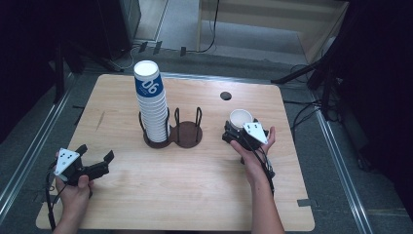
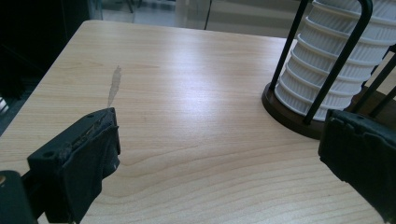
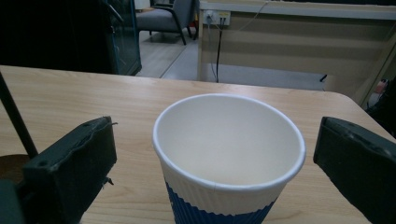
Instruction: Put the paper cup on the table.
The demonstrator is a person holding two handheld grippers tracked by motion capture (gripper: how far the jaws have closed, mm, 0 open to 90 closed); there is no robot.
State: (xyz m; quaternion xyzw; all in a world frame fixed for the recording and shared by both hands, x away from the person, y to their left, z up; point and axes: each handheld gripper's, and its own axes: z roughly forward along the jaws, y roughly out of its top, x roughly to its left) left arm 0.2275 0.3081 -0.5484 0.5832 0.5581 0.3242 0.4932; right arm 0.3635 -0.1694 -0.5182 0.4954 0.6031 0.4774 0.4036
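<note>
A single paper cup stood upright and empty on the wooden counter, right of the dark two-ring cup holder and apart from it. The right gripper sat low around it with its jaws spread wide; in the right gripper view the cup stood between the two jaws with a clear gap on either side, so nothing was clamped yet. The right hand cradled the gripper from beneath, the forearm running in from the near edge and angled slightly inward toward the cup.

Judged from its thin white wall and rolled rim, the cup would be very light, easily crushed and prone to tip or skid if nudged from one side. The ribbed blue sleeve below the rim looked like the best place to take hold: it should give some friction, and a gentle squeeze there would deform the wall less than one at the open rim.

The left gripper rested at the near left of the counter, well apart from the cup, its jaws likewise released and holding nothing, pointed toward the tall stack of cups seated in the holder's left ring. The left hand gripped it from below, wrist near the counter edge
</note>
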